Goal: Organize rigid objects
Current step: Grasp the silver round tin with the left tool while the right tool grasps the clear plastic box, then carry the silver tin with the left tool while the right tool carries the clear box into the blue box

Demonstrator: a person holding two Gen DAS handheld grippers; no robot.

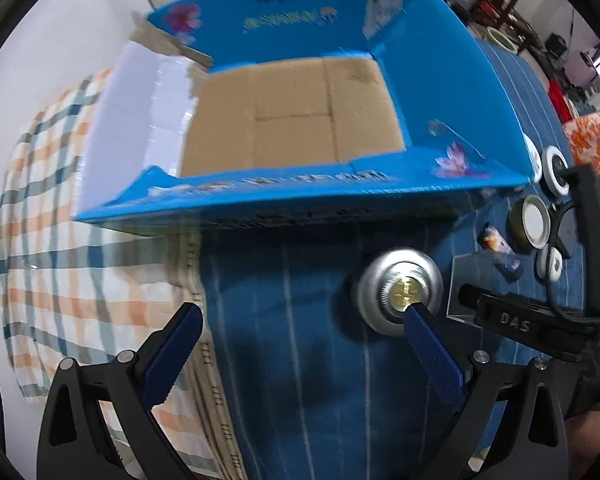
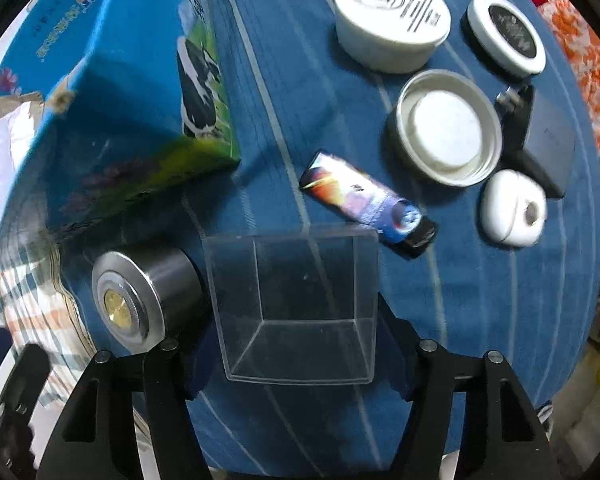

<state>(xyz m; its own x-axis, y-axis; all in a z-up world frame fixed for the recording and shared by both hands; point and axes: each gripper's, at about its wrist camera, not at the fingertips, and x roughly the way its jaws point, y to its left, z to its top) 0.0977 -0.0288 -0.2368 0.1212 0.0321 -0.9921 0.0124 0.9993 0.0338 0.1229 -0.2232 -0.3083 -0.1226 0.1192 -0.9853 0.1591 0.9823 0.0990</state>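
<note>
An open blue cardboard box [image 1: 460, 92] with a bare brown floor stands on the blue striped cloth; its outer wall shows in the right wrist view [image 2: 112, 92]. A silver metal cylinder [image 1: 398, 286] with a gold centre stands in front of it and shows in the right wrist view [image 2: 140, 296]. My left gripper [image 1: 300, 316] is open and empty, its right fingertip [image 1: 420, 320] in front of the cylinder. My right gripper [image 2: 296, 344] is shut on a clear plastic box [image 2: 296, 308], which also shows in the left wrist view [image 1: 466, 280].
On the cloth to the right lie a printed flat case [image 2: 364, 200], a metal lid [image 2: 446, 126], a white tub [image 2: 392, 20], a black-and-white round tin [image 2: 506, 36], a white roll [image 2: 512, 208] and a dark slab [image 2: 548, 140]. A checked cloth [image 1: 60, 240] lies left.
</note>
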